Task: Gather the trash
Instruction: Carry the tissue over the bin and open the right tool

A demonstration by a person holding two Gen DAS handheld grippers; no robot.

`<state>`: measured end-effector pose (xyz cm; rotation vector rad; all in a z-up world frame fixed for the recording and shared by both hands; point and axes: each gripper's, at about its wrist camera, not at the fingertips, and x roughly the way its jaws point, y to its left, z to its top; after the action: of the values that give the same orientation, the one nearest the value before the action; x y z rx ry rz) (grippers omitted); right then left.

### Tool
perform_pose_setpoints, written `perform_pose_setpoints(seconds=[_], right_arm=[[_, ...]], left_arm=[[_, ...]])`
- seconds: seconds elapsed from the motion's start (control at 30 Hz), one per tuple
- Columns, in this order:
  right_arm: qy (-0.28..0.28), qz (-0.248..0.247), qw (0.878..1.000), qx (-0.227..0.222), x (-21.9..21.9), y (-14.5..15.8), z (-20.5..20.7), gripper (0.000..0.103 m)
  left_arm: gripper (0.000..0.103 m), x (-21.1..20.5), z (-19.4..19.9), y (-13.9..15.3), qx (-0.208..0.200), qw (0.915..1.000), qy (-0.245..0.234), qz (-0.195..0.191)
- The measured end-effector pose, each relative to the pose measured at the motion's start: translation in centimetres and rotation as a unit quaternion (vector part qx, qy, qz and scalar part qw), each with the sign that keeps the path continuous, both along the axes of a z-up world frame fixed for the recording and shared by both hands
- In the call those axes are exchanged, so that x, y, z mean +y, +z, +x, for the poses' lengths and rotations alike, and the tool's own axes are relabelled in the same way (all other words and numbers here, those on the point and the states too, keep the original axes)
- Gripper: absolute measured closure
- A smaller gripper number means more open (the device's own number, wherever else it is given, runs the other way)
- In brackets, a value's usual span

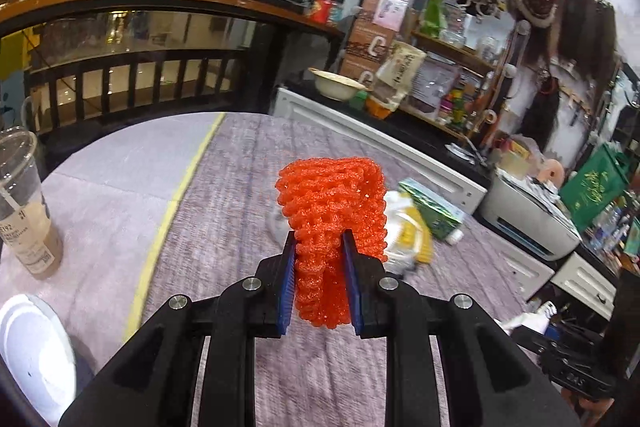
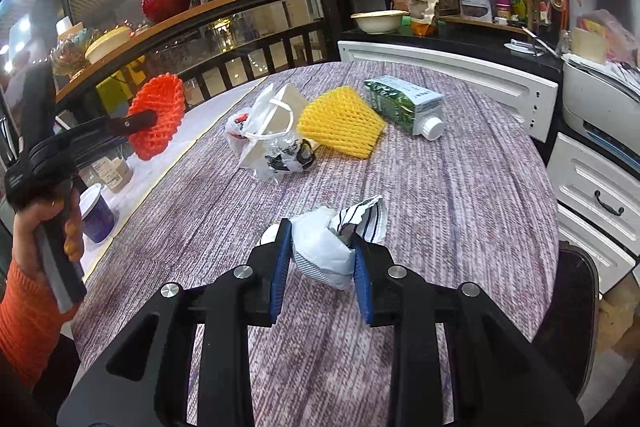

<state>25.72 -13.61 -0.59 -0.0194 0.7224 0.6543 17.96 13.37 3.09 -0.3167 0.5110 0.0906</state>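
Left gripper (image 1: 319, 247) pointing across round table (image 1: 224, 187); blue pads (image 1: 286, 287) pressed on orange foam net (image 1: 332, 211), net clamped between them and standing up past fingertips; net clear of tabletop. Behind net, partly hidden: yellow foam net (image 1: 416, 231), white plastic bag (image 1: 394, 203), green carton (image 1: 434, 207) lying on side, white cap toward table edge. Left edge: clear plastic cup (image 1: 24, 203) with lid, brown drink inside, upright; white round lid (image 1: 34, 351) at lower left. Yellow stripe (image 1: 176, 207) running across table covering.
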Motion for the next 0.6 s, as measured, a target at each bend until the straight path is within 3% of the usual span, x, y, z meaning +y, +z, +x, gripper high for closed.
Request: perform_pose_setpoints(seconds=[0.33,0.6], right_arm=[[-0.064,0.019,0.998,-0.003,-5.9,0.1,-0.7,0.074],[-0.128,0.025,0.992,0.004,-11.5,-0.8,-1.0,0.074]], left_arm=[[0.081,-6.1,0.0,0.3,-0.008,0.9966,-0.081,-0.009],[0.081,-11.1,0.4,-0.2,-0.002,0.9892,-0.144,-0.027]])
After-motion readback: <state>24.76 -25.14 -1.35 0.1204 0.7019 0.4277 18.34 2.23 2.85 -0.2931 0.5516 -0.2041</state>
